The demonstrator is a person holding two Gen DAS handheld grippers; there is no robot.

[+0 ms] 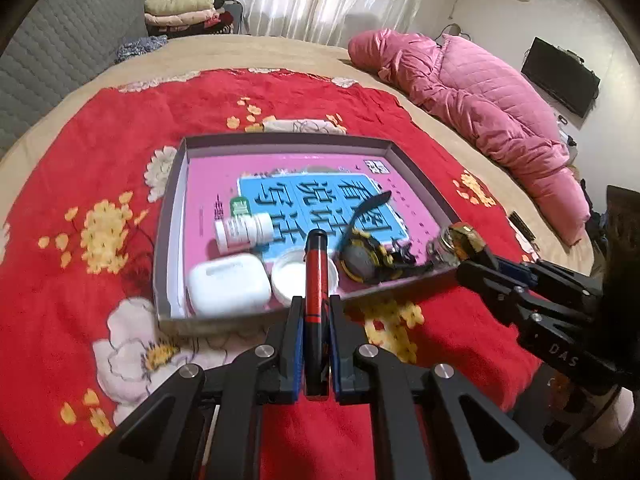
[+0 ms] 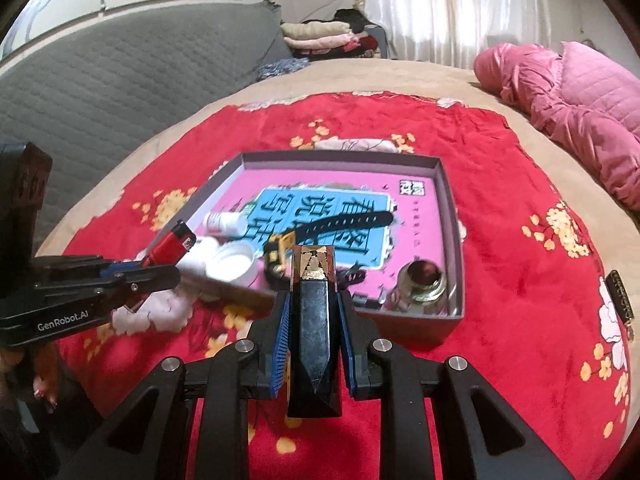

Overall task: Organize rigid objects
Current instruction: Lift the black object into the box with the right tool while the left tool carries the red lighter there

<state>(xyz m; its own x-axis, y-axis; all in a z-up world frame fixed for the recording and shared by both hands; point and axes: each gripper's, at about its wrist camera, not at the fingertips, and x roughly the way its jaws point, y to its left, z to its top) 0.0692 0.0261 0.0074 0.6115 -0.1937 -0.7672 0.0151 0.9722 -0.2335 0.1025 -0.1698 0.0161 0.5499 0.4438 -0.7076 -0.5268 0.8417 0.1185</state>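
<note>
L gripper [image 1: 316,312]: clamped on red lighter [image 1: 316,264]. R gripper [image 2: 314,312]: clamped on black-gold block [image 2: 314,320]. Step: both carried over tray [image 2: 450,216]; next, set down ~12 o'clock, clear of watch [image 2: 320,228].

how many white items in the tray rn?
3, all at the grey cardboard tray's near-left end: white pill bottle lying down, white rounded earbud case, round white lid beside it. Grippers may hide more.
</note>
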